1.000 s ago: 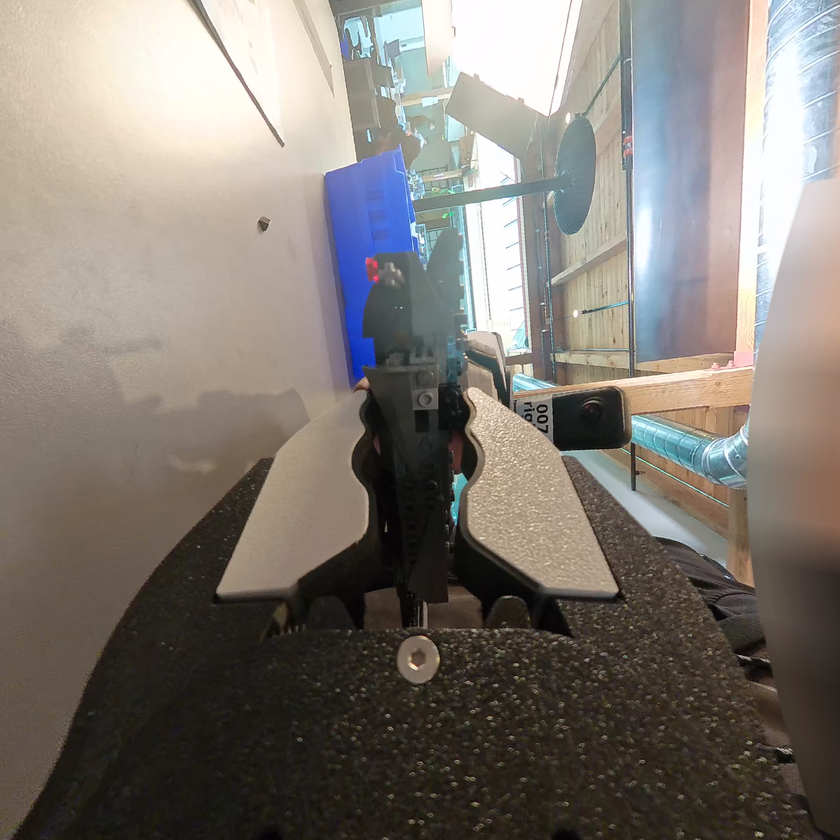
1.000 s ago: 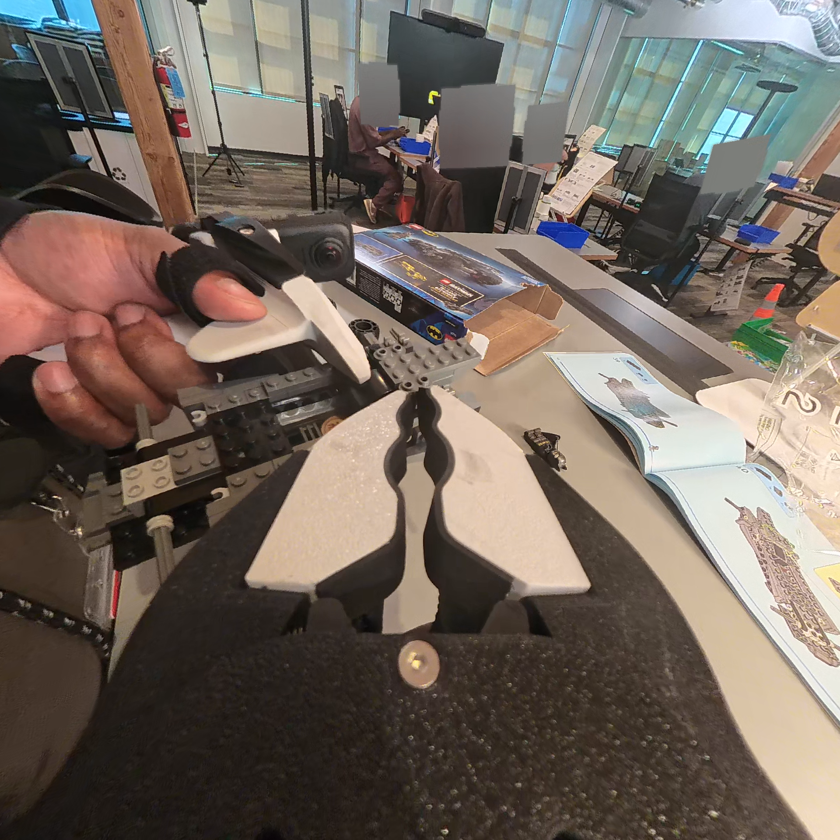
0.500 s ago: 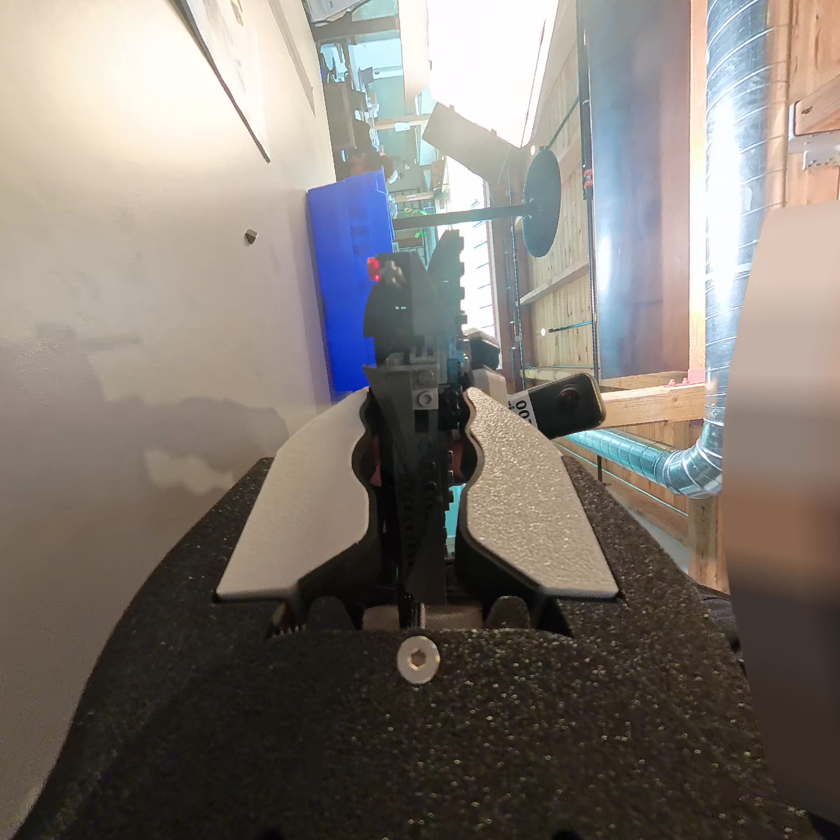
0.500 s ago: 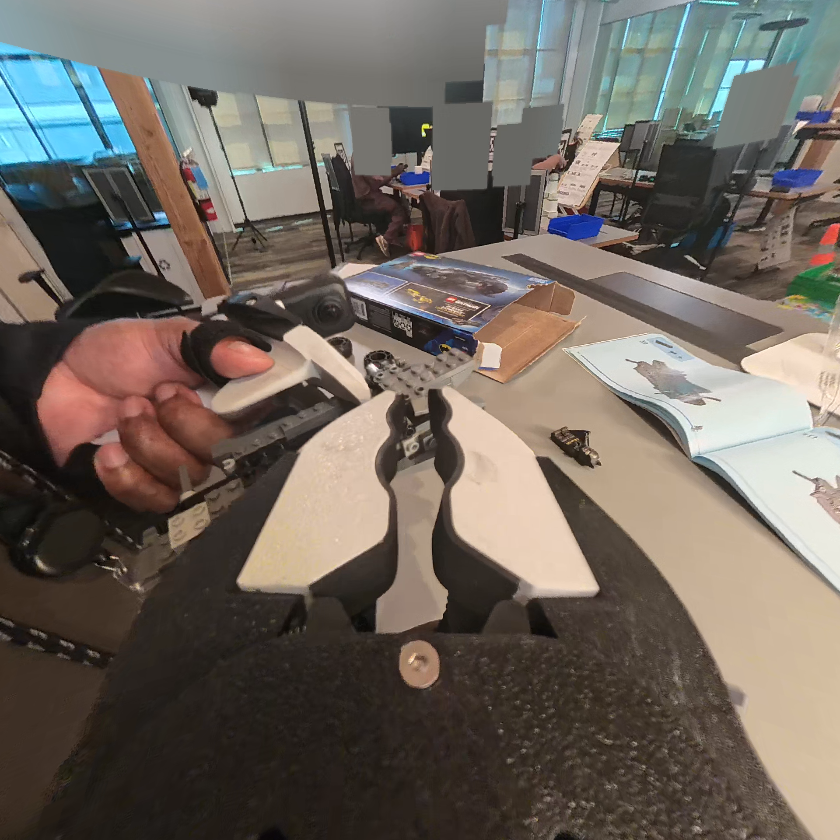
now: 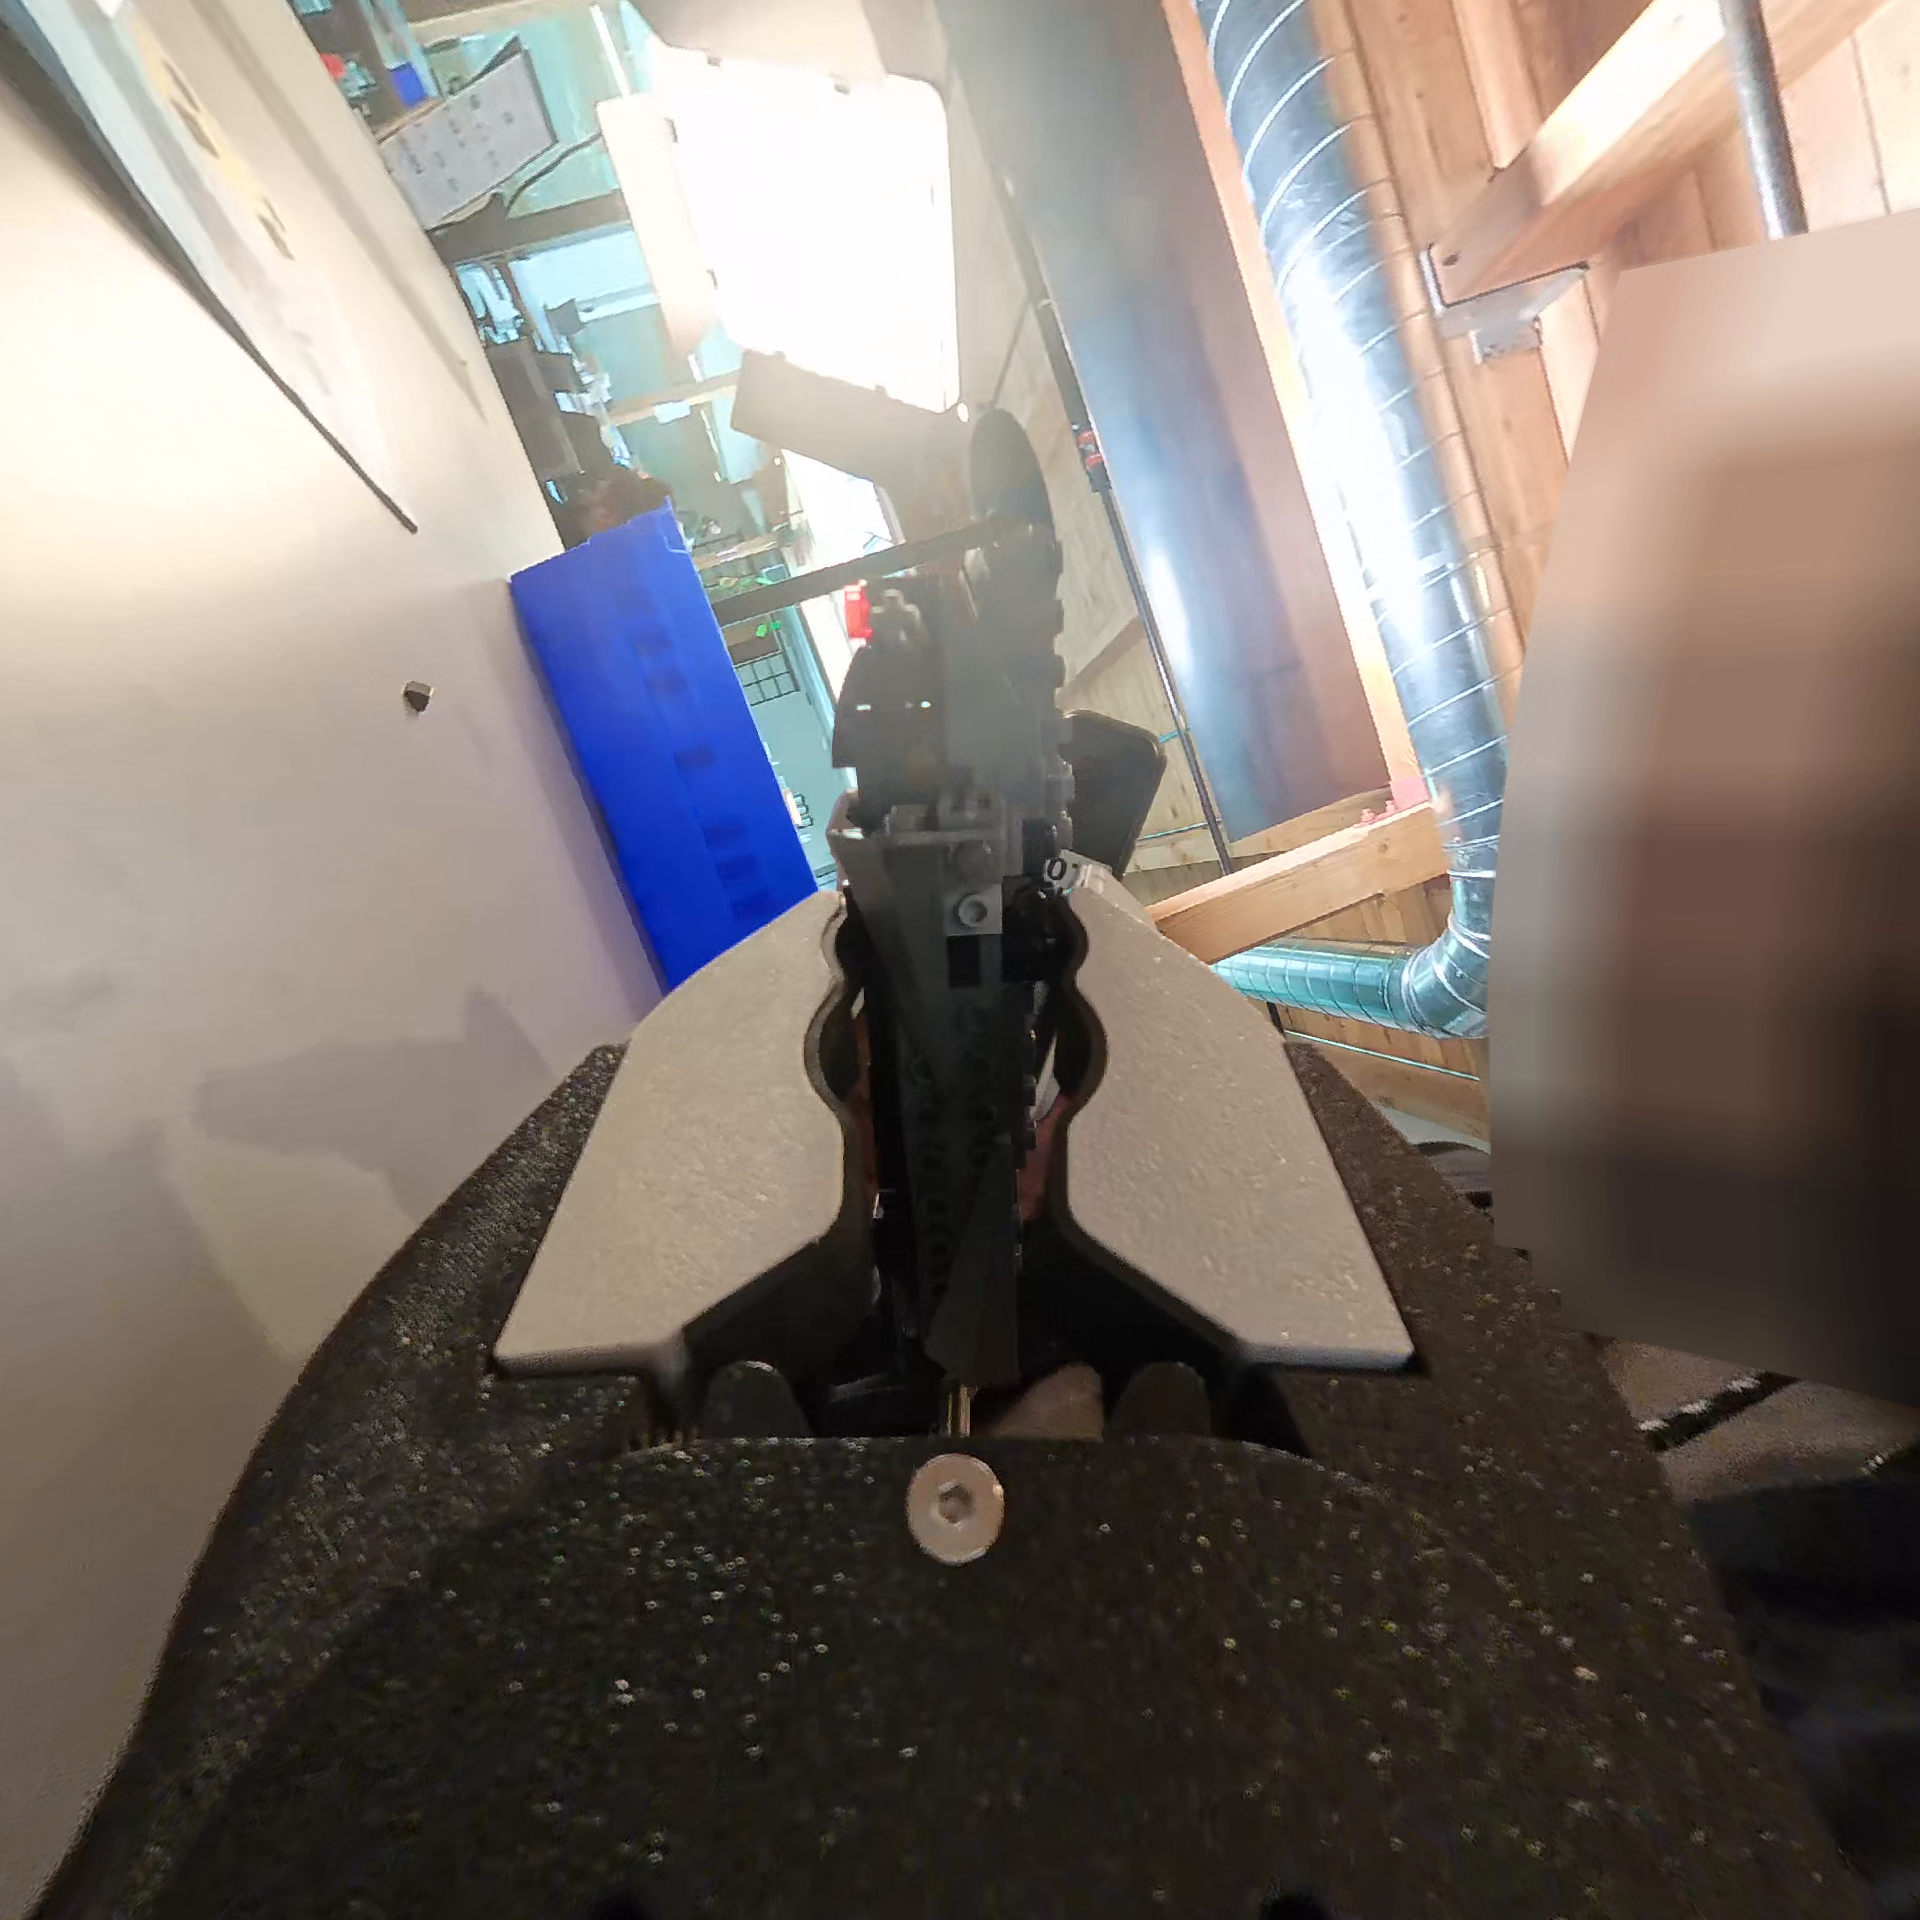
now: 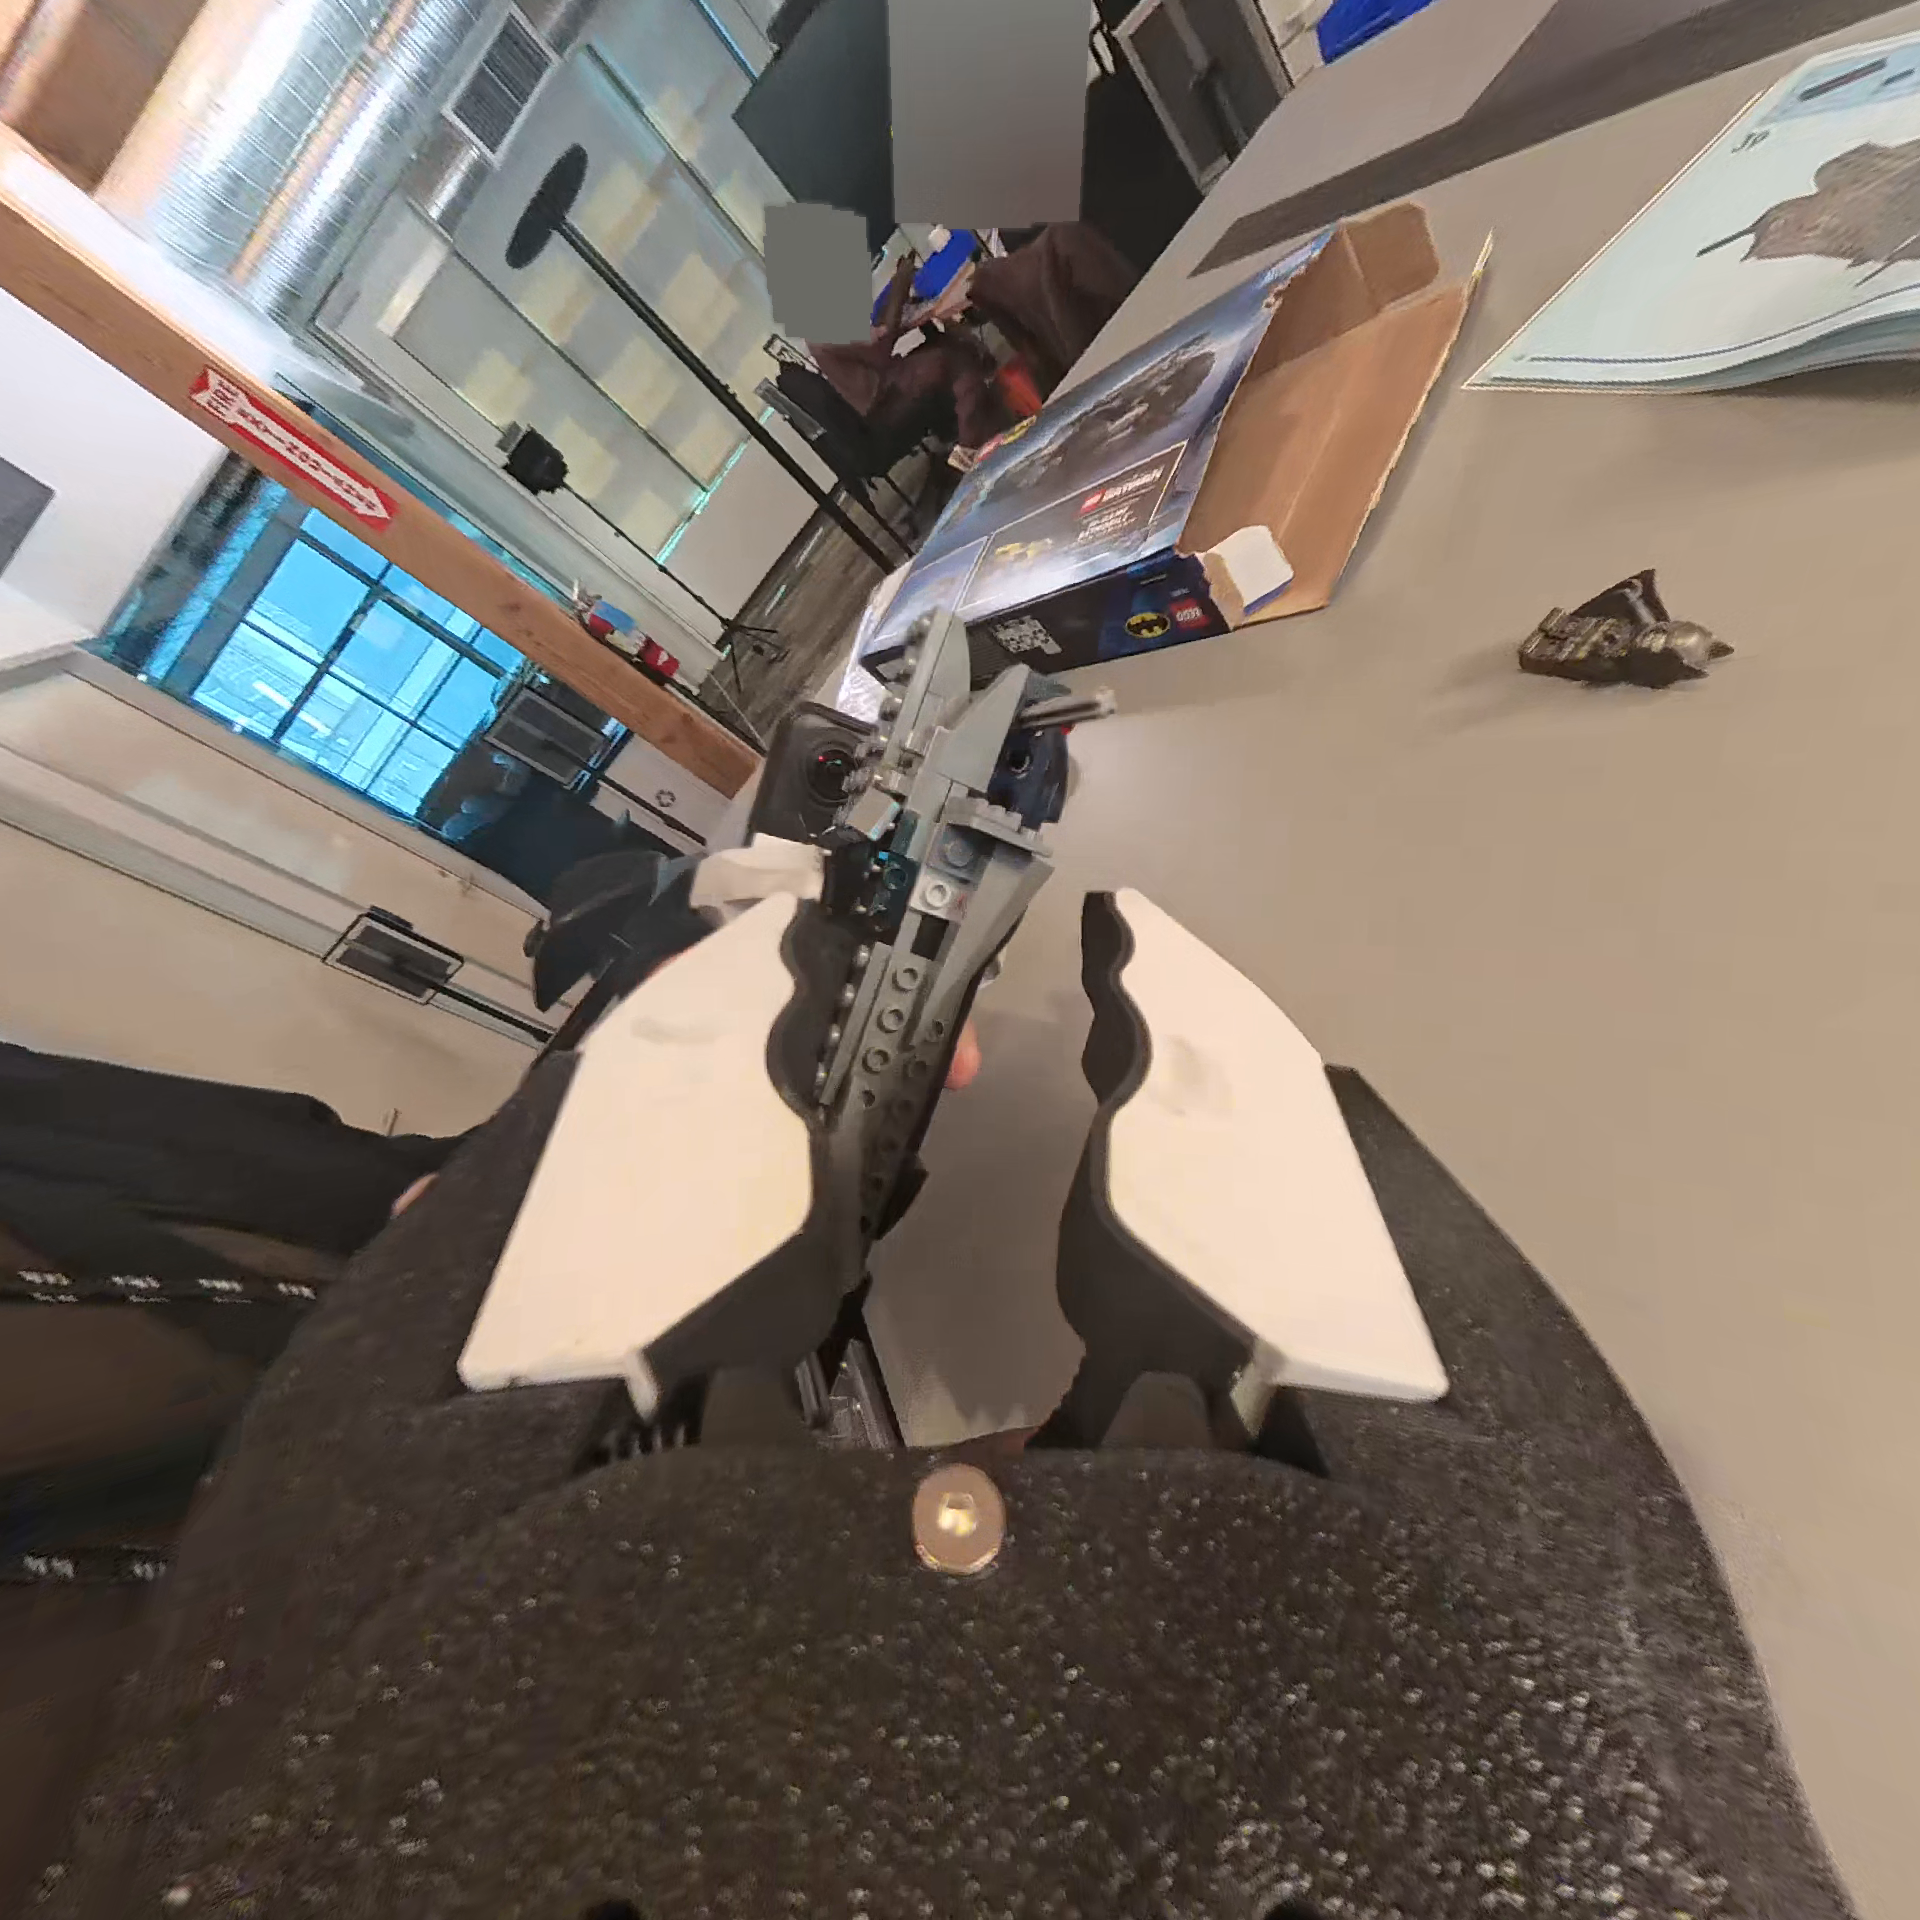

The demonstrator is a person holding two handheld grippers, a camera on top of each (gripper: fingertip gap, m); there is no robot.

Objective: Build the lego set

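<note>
My left gripper (image 5: 961,899) is shut on a dark grey and black brick model (image 5: 956,1039). Both pads press its sides and its nose sticks out past the fingertips. In the right wrist view the same model (image 6: 914,997) stands between the fingers of my right gripper (image 6: 940,902), which is open. The model lies against the left finger (image 6: 665,1122), and a clear gap separates it from the right finger (image 6: 1216,1122). The left gripper's camera (image 6: 816,774) and white finger (image 6: 748,868) show just behind the model.
On the grey table (image 6: 1455,935) lie an opened brick-set box (image 6: 1091,520), an instruction booklet (image 6: 1766,260) and a small dark brick piece (image 6: 1610,649). A blue bin (image 5: 665,748) stands at the table's far side. A person's dark sleeve (image 6: 156,1164) is at the left. The grippers are tip to tip, or close to it.
My right gripper went from shut to wide open, rolled over and moved in, so that the model now stands between its fingers. My left gripper kept its grasp on the model and tilted.
</note>
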